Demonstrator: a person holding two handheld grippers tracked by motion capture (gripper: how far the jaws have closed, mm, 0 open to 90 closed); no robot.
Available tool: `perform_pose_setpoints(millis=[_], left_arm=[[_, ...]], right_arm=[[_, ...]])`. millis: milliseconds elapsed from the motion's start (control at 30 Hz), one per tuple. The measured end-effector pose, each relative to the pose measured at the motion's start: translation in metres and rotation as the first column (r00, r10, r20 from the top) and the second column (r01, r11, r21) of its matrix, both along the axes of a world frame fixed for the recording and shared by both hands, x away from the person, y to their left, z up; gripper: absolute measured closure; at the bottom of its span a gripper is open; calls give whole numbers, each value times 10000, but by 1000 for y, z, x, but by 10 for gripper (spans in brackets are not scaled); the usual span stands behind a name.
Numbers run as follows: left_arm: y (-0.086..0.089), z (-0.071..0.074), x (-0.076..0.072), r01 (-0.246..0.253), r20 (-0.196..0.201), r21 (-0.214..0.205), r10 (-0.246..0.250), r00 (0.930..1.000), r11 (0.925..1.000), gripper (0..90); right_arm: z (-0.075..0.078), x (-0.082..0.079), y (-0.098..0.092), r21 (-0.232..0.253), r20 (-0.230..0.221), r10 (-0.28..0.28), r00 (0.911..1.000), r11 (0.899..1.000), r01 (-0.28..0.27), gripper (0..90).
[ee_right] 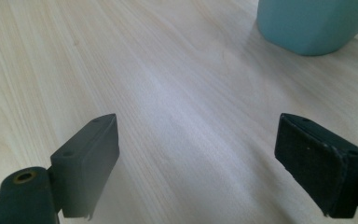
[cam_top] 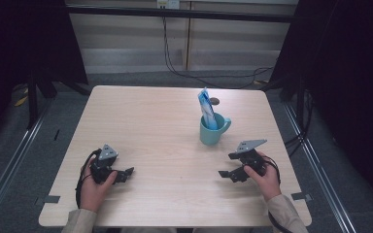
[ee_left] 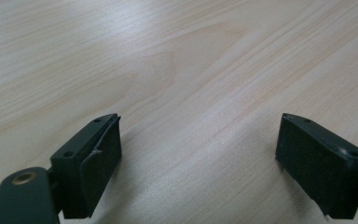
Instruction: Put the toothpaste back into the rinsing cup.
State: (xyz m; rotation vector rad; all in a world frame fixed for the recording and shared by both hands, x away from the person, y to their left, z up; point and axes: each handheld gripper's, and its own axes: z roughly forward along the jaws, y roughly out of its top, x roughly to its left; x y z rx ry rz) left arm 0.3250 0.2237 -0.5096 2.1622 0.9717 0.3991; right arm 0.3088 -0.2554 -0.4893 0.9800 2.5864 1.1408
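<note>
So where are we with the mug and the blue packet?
The blue packet stands upright inside the teal mug, so that part looks done, if putting it in was the aim. Nothing is in hand: the left gripper and right gripper rest open near the table's front edge. Whether anything is left, I can't tell.

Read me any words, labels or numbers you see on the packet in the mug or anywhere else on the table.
None can be read. The blue and white packet standing in the teal mug has print too small and blurred to make out. The mug, the table and both grippers carry no visible text.
</note>
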Motion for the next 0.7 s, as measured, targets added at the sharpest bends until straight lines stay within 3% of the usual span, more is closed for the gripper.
perform_pose_setpoints(millis=[433,700], left_arm=[[0,0,0,-10,3,2,10,10000,10000,140],[0,0,0,-11,4,3,11,10000,10000,140]], right_arm=[[-14,-8,1,-305,-127,121,9998,9995,-125,139],[-17,-13,-2,-366,73,81,9999,9993,-78,139]])
